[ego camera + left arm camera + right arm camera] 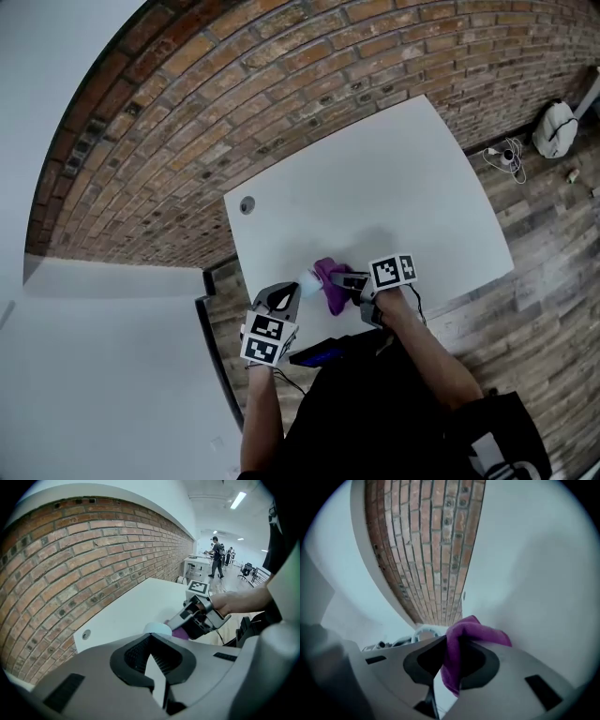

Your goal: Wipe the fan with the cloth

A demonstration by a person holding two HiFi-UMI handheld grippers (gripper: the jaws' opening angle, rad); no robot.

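Observation:
A small white fan (pixel 309 277) stands near the front edge of the white table (pixel 394 187). My left gripper (pixel 289 298) is shut with a pale flat part of the fan between its pads. The fan's round head (pixel 157 628) shows just past the tips of the left gripper (pixel 150 637). My right gripper (pixel 349 281) comes in level from the right, shut on a purple cloth (pixel 329 281). The cloth (pixel 464 639) hangs from the jaws of the right gripper (pixel 447 641) and lies against the fan (pixel 424 632). The cloth (pixel 180 632) peeks out beside the fan's head.
A curved brick wall (pixel 234 84) runs behind the table. A round cable grommet (pixel 247 205) sits at the table's far left corner. On the wooden floor to the right lie a power strip (pixel 506 155) and a white bag (pixel 556 127). People (pixel 216 555) stand far off.

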